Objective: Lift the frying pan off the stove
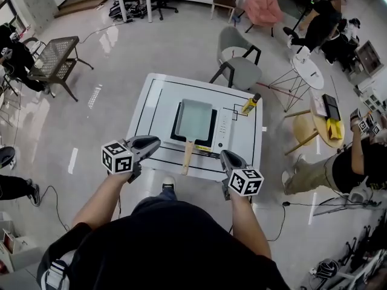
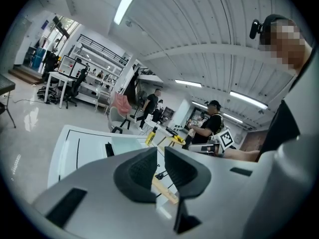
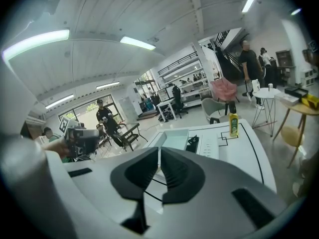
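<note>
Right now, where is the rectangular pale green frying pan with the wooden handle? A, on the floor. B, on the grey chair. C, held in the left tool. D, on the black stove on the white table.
D: the frying pan sits on the black stove, and the left tool and right tool are both shut and empty, apart from its handle.

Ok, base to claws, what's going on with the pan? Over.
Left claw, right claw both shut, empty, at table near edge. Frying pan sits on stove, untouched. Wooden handle clear, pointing between claws.
</note>
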`<state>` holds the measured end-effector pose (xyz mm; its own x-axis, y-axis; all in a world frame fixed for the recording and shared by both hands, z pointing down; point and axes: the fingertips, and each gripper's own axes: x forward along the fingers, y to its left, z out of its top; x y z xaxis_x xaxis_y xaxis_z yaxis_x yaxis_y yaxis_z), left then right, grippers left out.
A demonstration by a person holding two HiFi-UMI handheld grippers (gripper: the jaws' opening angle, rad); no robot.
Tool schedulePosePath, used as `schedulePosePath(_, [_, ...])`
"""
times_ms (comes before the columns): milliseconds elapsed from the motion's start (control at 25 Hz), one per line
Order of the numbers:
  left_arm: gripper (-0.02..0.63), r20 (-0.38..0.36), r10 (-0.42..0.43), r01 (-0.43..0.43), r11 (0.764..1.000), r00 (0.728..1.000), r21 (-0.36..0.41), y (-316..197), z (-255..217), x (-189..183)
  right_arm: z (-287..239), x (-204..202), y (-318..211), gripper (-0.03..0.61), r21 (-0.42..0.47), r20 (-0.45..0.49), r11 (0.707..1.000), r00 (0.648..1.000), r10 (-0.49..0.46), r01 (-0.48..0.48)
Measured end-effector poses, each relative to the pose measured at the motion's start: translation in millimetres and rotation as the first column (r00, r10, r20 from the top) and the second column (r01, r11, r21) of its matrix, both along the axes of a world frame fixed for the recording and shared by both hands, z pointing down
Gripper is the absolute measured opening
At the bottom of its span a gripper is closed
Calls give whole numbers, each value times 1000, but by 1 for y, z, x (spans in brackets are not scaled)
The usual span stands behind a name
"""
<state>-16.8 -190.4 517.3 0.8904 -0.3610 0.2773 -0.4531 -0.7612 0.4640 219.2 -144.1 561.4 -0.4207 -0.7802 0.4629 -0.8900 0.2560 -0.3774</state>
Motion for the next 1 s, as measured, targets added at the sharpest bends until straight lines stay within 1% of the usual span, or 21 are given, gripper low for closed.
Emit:
schedulePosePath(120, [51, 1, 13, -13, 999, 1000, -35, -1, 12, 6, 9, -4, -4, 46, -24, 40, 1000, 999, -18, 19])
schedulePosePath(320, [52, 34, 20, -16, 993, 999, -113, -5, 39, 10, 25, -12, -9, 55, -61, 78, 998, 997, -27, 32])
schedulePosePath(520, [72, 28, 51, -46, 982, 998, -182, -7, 57, 19, 42, -22, -14, 80, -95, 132, 993, 990, -55, 68])
schedulePosePath(680, [84, 25, 85, -77, 972, 996, -222, -7, 71, 29, 57, -30, -17, 97, -128, 169, 987, 983, -70, 92])
schedulePosePath(800, [94, 18, 111, -103, 961, 994, -256, -6, 81, 37, 67, -36, -21, 103, -151, 196, 983, 978, -72, 102])
schedulePosePath(920, [103, -10, 138, -134, 943, 990, -305, -2, 88, 46, 75, -45, -24, 112, -172, 226, 977, 970, -86, 126])
schedulePosePath(1000, [110, -26, 159, -158, 930, 987, -331, 1, 92, 53, 79, -52, -26, 131, -183, 243, 970, 964, -112, 159])
